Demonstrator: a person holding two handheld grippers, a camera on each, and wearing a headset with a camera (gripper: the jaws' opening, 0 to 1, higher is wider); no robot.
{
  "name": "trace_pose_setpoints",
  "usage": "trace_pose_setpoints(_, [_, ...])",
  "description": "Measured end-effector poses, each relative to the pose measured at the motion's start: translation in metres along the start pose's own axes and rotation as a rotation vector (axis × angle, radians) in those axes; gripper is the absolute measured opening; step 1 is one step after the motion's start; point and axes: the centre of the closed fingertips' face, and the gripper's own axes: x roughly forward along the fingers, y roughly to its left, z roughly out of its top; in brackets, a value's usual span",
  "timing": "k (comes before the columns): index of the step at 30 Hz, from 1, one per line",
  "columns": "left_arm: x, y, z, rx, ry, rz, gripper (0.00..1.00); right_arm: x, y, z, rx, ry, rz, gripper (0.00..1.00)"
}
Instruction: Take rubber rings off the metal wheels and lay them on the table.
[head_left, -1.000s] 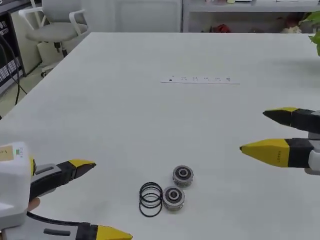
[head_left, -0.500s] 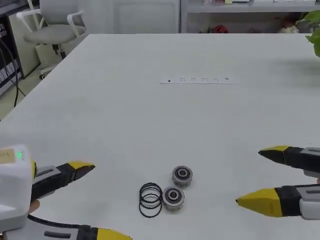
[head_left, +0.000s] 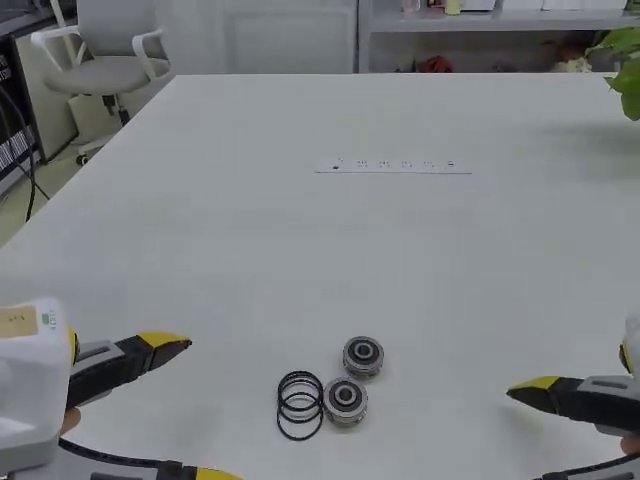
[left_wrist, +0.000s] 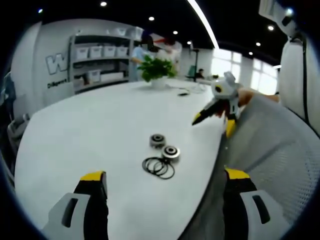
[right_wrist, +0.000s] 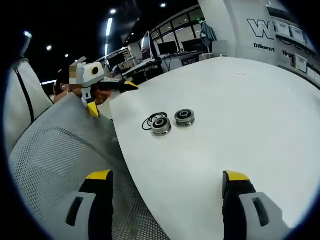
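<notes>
Two metal wheels (head_left: 363, 355) (head_left: 345, 398) lie flat side by side near the front of the white table (head_left: 300, 230). Several loose black rubber rings (head_left: 300, 402) are heaped against the nearer wheel's left side. My left gripper (head_left: 195, 412) is open and empty, left of the rings. My right gripper (head_left: 535, 432) is open and empty, well right of the wheels, with its lower jaw cut off by the frame. The left gripper view has the rings (left_wrist: 159, 166) and wheels (left_wrist: 170, 152) ahead of the jaws. In the right gripper view the wheels (right_wrist: 184, 117) and rings (right_wrist: 150, 120) lie farther off.
A thin white strip with small marks (head_left: 393, 165) lies mid-table. An office chair (head_left: 100, 60) stands beyond the far left corner and plant leaves (head_left: 628, 70) show at the far right. Grey mesh (right_wrist: 60, 150) borders the table's near edge.
My right gripper has dropped toward the near edge of the table, still open. The left gripper, wheels and rings have stayed put.
</notes>
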Motion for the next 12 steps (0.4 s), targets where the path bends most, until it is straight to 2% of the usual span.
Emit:
trace_pose_setpoints(8, [0.0004, -0.0006, -0.0013, -0.005, 0.001, -0.004, 0.97, 0.0019, 0.0002, -0.0067, 0.006, 0.014, -0.001, 0.86])
trace_pose_setpoints(12, [0.0006, -0.0017, -0.0016, -0.008, 0.001, -0.008, 0.97, 0.0042, 0.0014, -0.0047, 0.008, 0.007, 0.000, 0.86])
